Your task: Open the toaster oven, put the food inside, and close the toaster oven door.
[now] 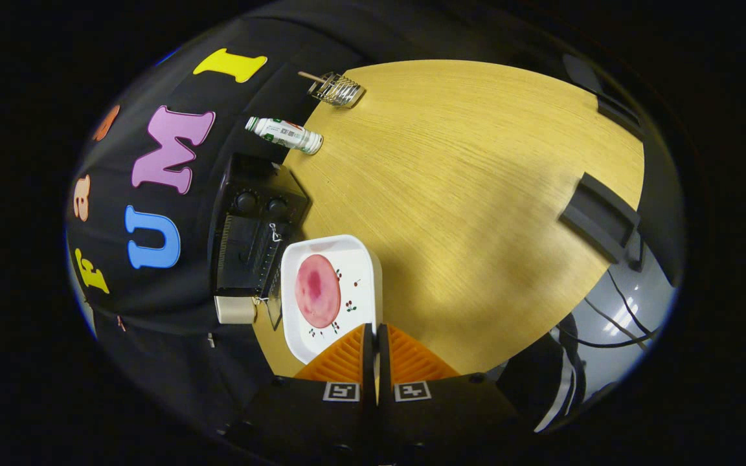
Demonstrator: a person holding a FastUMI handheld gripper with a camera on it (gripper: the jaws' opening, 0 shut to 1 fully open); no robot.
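My gripper [376, 327] is shut on the rim of a white square plate [332, 244], both fingers pinching its near edge. A round pink slice of food [316, 290] lies on the plate. The plate is lifted off the wooden table [463, 162] and throws a shadow on it. Just beyond the plate, on its far side from the table's middle, stands the black toaster oven [250, 220] with two knobs. Its glass door [274, 303] hangs open and shows edge-on beside the plate.
A white bottle [284, 134] lies on its side past the oven, with a small wire rack [337, 89] further on. A beige block [235, 309] sits by the oven's near corner. A black bracket [599, 217] is clamped to the table's opposite edge, with cables below it.
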